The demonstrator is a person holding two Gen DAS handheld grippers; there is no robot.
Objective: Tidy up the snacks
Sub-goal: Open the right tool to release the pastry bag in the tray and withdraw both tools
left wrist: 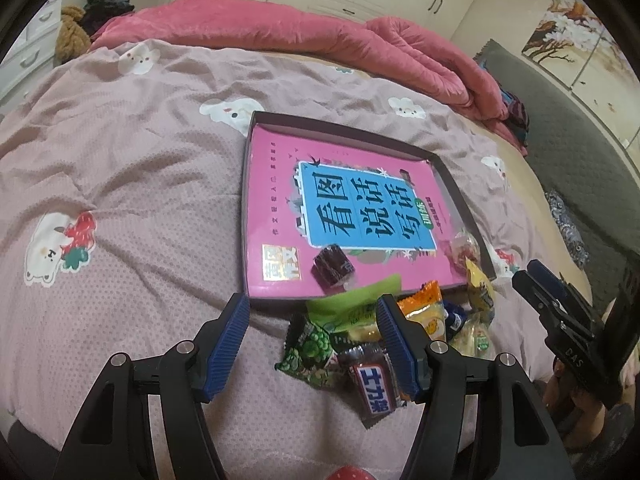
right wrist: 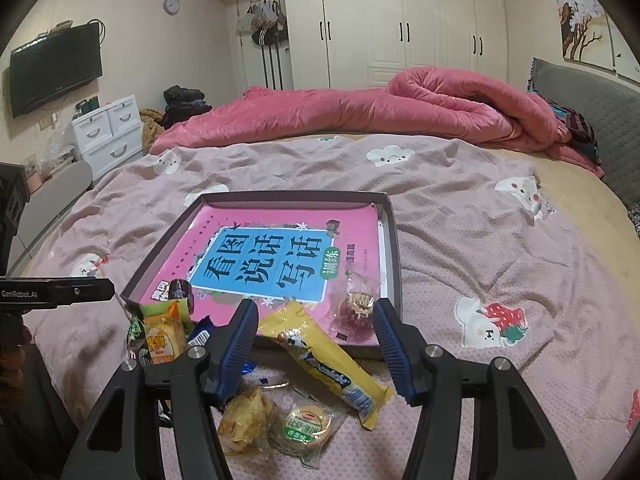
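A shallow dark box [left wrist: 249,168] [right wrist: 394,236] lined with a pink book lies on the bed. In it lie a dark purple wrapped sweet [left wrist: 334,268] [right wrist: 181,290] and a clear-wrapped red sweet [right wrist: 358,312] [left wrist: 464,250]. A pile of snacks sits at the box's near edge: a green pea packet [left wrist: 310,350], a brown chocolate bar [left wrist: 372,388], an orange packet [left wrist: 428,314] [right wrist: 162,336], a long yellow bar [right wrist: 330,356], a round green-label cake [right wrist: 306,426]. My left gripper [left wrist: 312,340] is open and empty over the pile. My right gripper [right wrist: 316,344] is open around the yellow bar, apart from it.
The bed has a pink patterned sheet [left wrist: 120,168] and a rolled red quilt [right wrist: 400,108] at the far side. A grey headboard [right wrist: 580,120] stands at right. White drawers [right wrist: 108,132] and a wall TV [right wrist: 56,68] are at left.
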